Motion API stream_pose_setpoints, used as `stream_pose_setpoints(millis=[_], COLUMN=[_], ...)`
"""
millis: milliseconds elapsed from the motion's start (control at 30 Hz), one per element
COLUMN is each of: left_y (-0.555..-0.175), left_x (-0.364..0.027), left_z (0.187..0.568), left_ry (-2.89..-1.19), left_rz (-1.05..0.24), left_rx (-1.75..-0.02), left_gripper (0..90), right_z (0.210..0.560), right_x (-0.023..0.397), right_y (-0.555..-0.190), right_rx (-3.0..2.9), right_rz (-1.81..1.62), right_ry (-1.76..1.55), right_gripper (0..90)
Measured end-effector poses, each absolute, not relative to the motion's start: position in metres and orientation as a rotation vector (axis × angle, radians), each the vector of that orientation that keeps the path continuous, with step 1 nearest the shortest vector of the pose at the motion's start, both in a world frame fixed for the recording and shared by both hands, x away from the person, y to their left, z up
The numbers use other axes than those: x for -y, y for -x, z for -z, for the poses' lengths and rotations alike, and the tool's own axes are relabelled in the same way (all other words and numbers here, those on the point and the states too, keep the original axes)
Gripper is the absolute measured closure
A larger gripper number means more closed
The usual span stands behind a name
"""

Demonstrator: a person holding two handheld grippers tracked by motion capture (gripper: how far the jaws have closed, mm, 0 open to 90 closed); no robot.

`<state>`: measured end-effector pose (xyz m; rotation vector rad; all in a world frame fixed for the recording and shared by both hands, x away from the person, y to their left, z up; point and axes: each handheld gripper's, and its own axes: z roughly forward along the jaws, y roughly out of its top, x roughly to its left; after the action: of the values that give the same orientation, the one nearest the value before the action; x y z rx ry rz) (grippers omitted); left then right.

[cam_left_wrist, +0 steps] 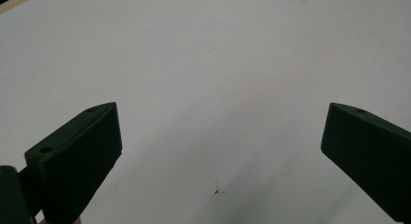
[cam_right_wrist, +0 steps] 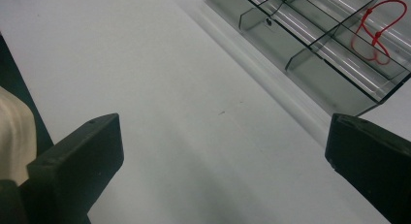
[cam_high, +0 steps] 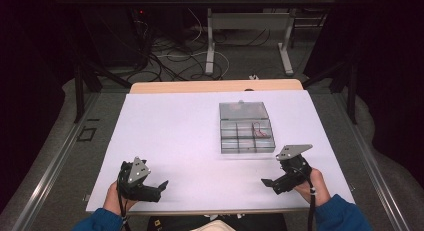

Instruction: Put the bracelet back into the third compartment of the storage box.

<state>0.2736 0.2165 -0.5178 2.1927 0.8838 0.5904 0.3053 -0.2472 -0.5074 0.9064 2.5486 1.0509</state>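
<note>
A clear plastic compartment box (cam_high: 246, 136) lies open on the white table (cam_high: 190, 141), right of centre, its lid (cam_high: 243, 110) folded back. One right-hand compartment holds a red looped tie (cam_high: 259, 131), seen closer in the right gripper view as the red tie (cam_right_wrist: 375, 32) inside the box (cam_right_wrist: 310, 49). My left gripper (cam_high: 162, 186) rests near the table's front left, open, with bare white surface between its jaws. My right gripper (cam_high: 265, 182) sits at the front right, just below the box, open and holding nothing.
The table's wooden far edge (cam_high: 215, 86) shows beyond the white sheet. Behind it stand table legs (cam_high: 210, 51) and loose cables (cam_high: 165, 56) on the floor. Dark curtains close in both sides. A small brown mark (cam_left_wrist: 215, 190) dots the sheet near the left gripper.
</note>
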Motion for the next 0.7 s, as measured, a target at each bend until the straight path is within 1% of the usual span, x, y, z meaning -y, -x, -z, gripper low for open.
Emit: stream_pose_setpoints(millis=[700], left_y=[-0.273], left_x=[-0.216], left_z=[0.519], left_ry=[-2.193], left_rz=[-0.579], left_rx=[-0.891], left_gripper=[1.1], right_z=[0.507], right_x=[0.264], right_y=[-0.283], right_rx=[-2.524], right_rz=[-1.058], right_ry=[-0.926], right_gripper=[0.0])
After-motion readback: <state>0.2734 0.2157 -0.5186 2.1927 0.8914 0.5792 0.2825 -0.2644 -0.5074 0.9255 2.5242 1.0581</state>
